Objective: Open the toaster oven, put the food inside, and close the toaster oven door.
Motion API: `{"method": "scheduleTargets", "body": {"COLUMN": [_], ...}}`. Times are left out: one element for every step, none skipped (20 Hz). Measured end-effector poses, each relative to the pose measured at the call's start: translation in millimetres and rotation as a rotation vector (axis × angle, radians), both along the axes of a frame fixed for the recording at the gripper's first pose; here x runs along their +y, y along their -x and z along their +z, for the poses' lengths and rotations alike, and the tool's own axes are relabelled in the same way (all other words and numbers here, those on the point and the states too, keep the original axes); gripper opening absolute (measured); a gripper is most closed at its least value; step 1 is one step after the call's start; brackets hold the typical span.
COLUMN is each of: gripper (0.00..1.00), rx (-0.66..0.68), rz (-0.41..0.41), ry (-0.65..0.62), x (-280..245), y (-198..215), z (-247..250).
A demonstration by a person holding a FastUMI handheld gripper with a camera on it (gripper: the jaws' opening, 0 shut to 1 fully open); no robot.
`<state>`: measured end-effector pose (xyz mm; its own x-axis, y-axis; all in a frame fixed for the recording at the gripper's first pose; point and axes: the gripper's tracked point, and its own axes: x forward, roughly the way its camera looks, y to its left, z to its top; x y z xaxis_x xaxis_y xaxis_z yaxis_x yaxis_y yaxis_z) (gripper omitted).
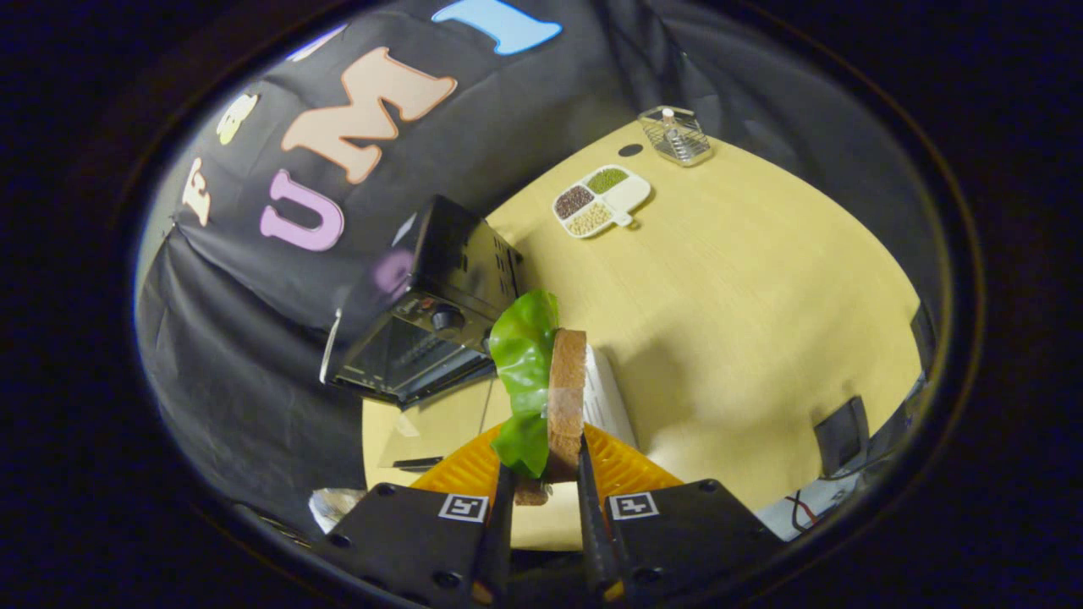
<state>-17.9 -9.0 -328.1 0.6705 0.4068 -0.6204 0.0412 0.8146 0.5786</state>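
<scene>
Right now our gripper pinches the sandwich, bread and green lettuce, between both fingers, lifted above an orange plate. Beyond it we see the toaster oven, door down, on the wooden table.

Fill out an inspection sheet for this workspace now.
Surface: pale wooden table, mostly bare.
Job's things: black toaster oven, glass door dropped open; bread slice with green lettuce leaf held upright above an orange ridged plate.
Clutter: white divided dish of grains; clear container; white paper.
Gripper: shut on the bread and lettuce.
Cables: red and black wires near the table edge.
Surroundings: black cloth booth wall.
</scene>
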Motion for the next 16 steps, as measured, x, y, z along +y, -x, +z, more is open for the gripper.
{"method": "scheduleTargets", "body": {"gripper": [0.38, 0.38, 0.38, 0.37, 0.37, 0.37, 0.37, 0.37, 0.38, 0.38, 0.38, 0.38, 0.38, 0.38, 0.37, 0.38], "rx": [-0.013, -0.024, -0.031, -0.038, -0.040, -0.039, -0.037, -0.052, -0.072, -0.079, -0.086, -0.090, -0.097, -0.108, -0.112, -0.111], "rz": [-0.016, -0.032, -0.044, -0.055, -0.066, -0.072, -0.075, -0.081, -0.096, -0.097, -0.108, -0.098, -0.093, -0.082, -0.074, -0.064], "ry": [-0.024, -0.050, -0.078, -0.104, -0.132, -0.156, -0.182, -0.216, -0.232, -0.255, -0.286, -0.316, -0.331, -0.330, -0.328, -0.331], "x": [6.8, 14.5, 23.5, 33.3, 44.7, 54.6, 68.0, 78.6, 86.6, 97.2, 109.7, 122.9, 134.2, 146.6, 158.0, 170.0], "y": [2.9, 5.4, 8.9, 10.6, 12.4, 14.7, 16.8, 17.4, 13.7, 12.7, 12.2, 13.3, 16.4, 16.3, 16.0, 14.8], "z": [4.9, 8.0, 9.5, 9.5, 8.3, 7.7, 6.5, 10.8, 13.9, 14.6, 16.7, 19.7, 22.3, 22.8, 21.7, 19.5]}}
